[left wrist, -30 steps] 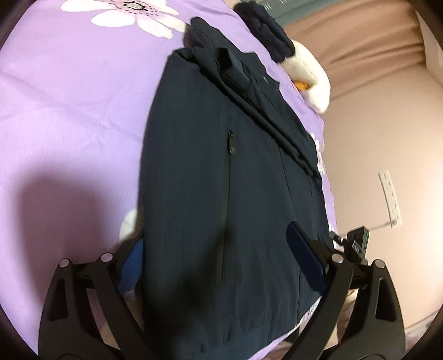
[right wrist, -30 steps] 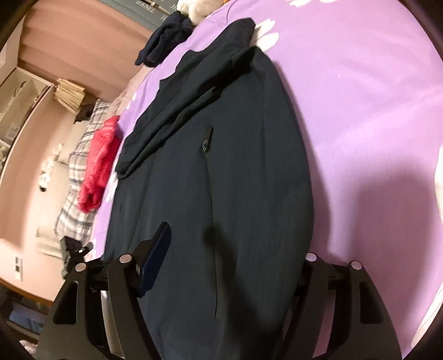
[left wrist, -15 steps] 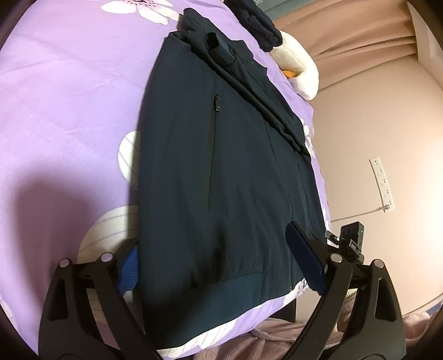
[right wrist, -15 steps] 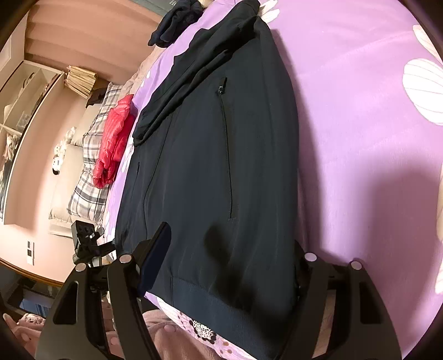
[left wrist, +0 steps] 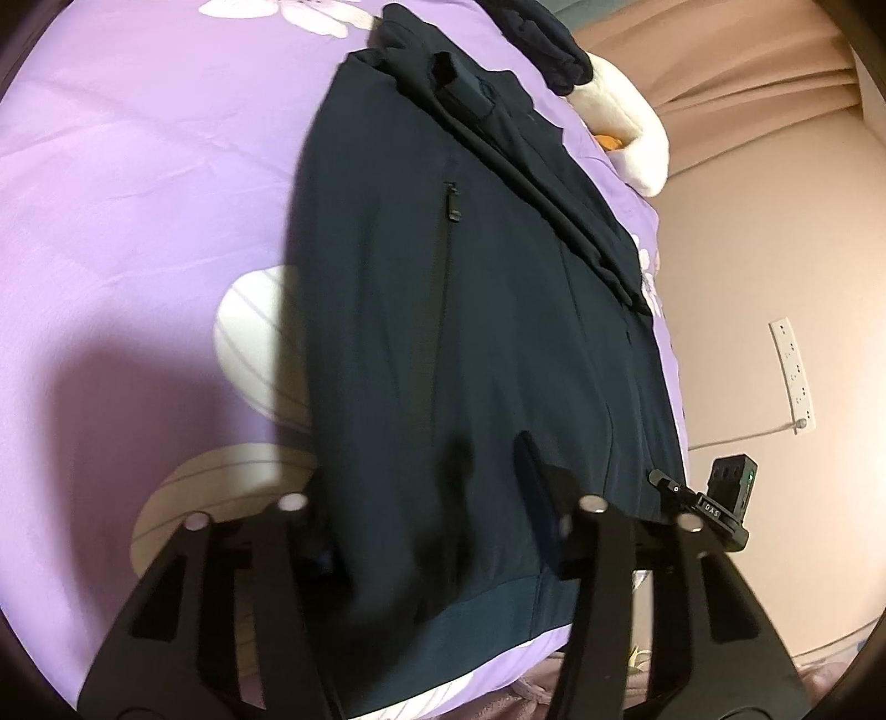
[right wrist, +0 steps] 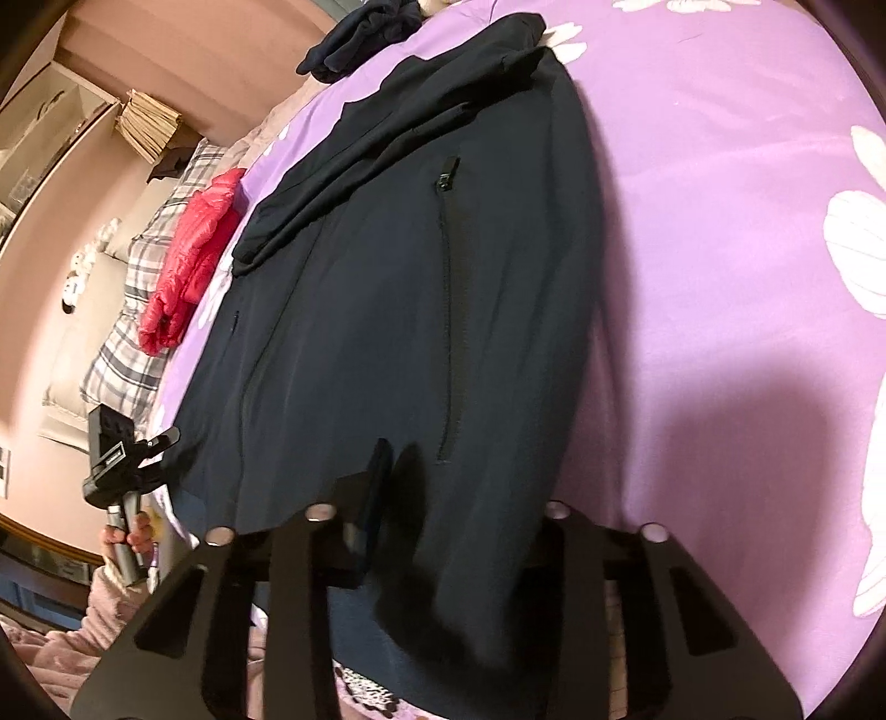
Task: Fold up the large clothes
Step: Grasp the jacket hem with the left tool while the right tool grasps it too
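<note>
Nearest the cameras, both claws work at the hem end of a dark navy zip jacket (left wrist: 443,343) that lies flat on a bed under a purple floral bedsheet (left wrist: 138,194).

The left claw (left wrist: 421,520) straddles the ribbed hem (left wrist: 487,615) with its jaws closing. Jacket cloth sits bunched between them, but whether the pads already pinch it is hard to make out, dark on dark.

The right claw (right wrist: 443,498) is likewise closing over the hem region at the jacket's other side. A fold of fabric rises between its fingers, though a firm pinch cannot be confirmed there either.

The two grips stand apart across the hem, probably so the bottom edge can be lifted evenly and carried up toward the collar for a crosswise fold.

Farther up, a pocket zipper (left wrist: 451,202) runs along the front. One sleeve (right wrist: 354,183) is laid diagonally across the chest, tucked inside the body outline, which keeps the fold neat.

Beyond the collar lies another dark garment (right wrist: 360,33). A red item (right wrist: 194,249) rests on a plaid pillow (right wrist: 127,321) off to the side.
</note>
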Action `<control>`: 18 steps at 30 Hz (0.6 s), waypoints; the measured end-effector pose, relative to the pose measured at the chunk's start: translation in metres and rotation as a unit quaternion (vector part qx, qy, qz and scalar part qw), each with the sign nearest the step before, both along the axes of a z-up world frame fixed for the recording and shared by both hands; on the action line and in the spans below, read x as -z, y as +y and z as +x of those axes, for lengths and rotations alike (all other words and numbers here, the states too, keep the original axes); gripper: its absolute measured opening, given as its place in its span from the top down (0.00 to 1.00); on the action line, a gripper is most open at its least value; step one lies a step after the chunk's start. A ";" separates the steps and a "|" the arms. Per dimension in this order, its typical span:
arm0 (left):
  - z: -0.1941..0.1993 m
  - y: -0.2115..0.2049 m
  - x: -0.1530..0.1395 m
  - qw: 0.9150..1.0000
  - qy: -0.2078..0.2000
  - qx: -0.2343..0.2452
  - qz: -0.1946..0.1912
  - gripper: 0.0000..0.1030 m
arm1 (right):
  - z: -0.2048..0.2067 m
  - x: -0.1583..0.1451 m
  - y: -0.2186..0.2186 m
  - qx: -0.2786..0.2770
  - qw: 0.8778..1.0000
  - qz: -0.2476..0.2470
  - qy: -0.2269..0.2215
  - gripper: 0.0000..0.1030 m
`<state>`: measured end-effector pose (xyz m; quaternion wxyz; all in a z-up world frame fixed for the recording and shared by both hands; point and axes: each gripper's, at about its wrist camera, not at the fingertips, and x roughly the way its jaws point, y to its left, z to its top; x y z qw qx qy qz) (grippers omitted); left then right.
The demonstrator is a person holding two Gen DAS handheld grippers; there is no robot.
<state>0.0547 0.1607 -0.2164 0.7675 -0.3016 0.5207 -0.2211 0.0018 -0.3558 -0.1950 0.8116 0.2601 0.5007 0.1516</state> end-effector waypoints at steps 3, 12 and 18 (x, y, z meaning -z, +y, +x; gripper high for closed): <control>0.000 0.004 0.001 1.000 0.007 -0.017 -0.002 0.74 | 0.000 -0.002 0.001 0.007 1.000 0.000 -0.006 0.82; 0.003 -0.004 -0.038 0.998 -0.045 -0.026 -0.022 0.87 | 0.005 -0.045 0.014 -0.024 0.995 0.044 -0.087 0.87; 0.009 -0.026 -0.050 0.997 -0.061 0.000 -0.051 0.90 | 0.012 -0.053 0.019 -0.032 0.990 0.073 -0.115 0.88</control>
